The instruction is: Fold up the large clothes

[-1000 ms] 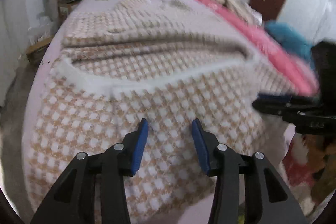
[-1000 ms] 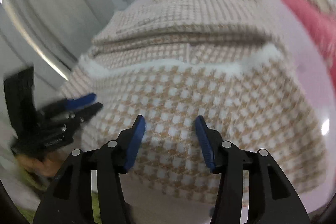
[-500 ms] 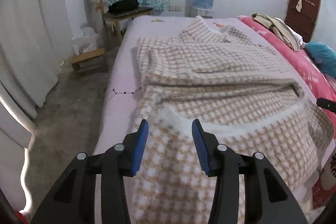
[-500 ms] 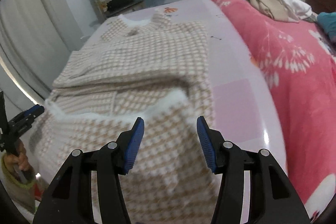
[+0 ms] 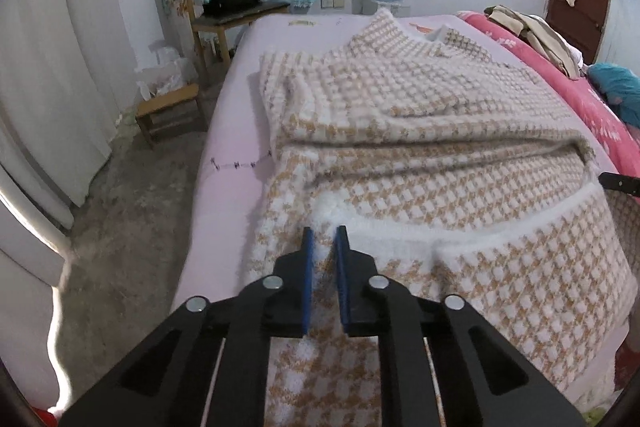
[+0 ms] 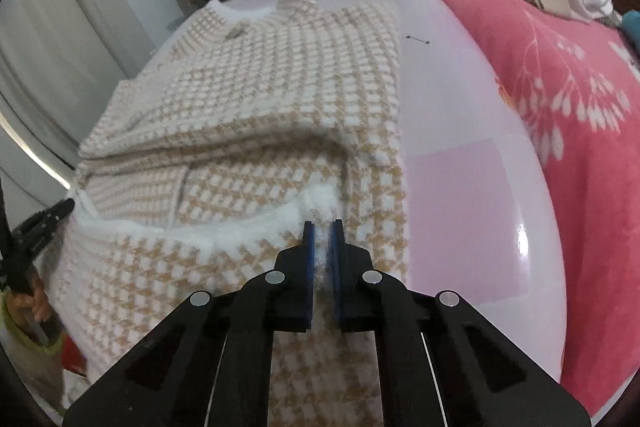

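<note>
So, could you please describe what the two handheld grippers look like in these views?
Both look alike. The left gripper and right gripper are matte black frames of angular linkage bars with triangular cut-outs and silver round pivot pins. Each has two flat blue pads on its fingers. No cables or markings show.

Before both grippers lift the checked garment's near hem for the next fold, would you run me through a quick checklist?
1. Left gripper shut on the fluffy white hem: ok.
2. Right gripper shut on the same hem at the opposite corner: ok.
3. Checked garment lies flat on the bed: ok, apart from one crosswise ridge.
4. Fold path over the garment unobstructed: ok.
5. How many layers each grip holds: cannot tell.
</note>
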Motion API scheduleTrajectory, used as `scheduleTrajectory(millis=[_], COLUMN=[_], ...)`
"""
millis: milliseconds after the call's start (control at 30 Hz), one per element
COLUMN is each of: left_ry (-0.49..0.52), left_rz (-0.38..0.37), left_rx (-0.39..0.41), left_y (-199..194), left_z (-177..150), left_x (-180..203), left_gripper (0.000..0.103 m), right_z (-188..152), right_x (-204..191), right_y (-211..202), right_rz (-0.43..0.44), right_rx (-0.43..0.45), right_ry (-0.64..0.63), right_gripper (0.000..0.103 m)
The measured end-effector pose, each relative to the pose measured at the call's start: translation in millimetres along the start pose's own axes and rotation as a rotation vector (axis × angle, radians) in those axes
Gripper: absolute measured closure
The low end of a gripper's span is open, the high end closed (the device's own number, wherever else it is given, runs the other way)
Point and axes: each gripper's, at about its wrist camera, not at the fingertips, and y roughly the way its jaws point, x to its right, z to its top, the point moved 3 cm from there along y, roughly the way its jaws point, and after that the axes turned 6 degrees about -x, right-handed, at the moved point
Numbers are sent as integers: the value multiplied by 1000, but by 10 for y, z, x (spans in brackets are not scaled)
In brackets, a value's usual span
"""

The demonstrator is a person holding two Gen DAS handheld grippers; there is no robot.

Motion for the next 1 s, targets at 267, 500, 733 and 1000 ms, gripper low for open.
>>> scheduleTrajectory(millis=[267, 500, 733, 1000], left_ry=[-47, -65, -69, -98], left_rz=[9, 40, 40, -166], left_rx=[163, 88, 110, 262], left_y=[-229, 304, 248, -618], left_z=[526, 485, 449, 405], left_x=[-148, -184, -196, -20], left_gripper=[94, 94, 81, 69], right_z=[360, 448, 397, 106], right_x=[-14, 90, 140, -157], right_y=[-493, 162, 111, -609], right_rz=[-17, -54, -37, 115], right_rx=[216, 137, 155, 261], right_ry=[16, 40, 67, 0], right_gripper=[98, 98, 74, 56])
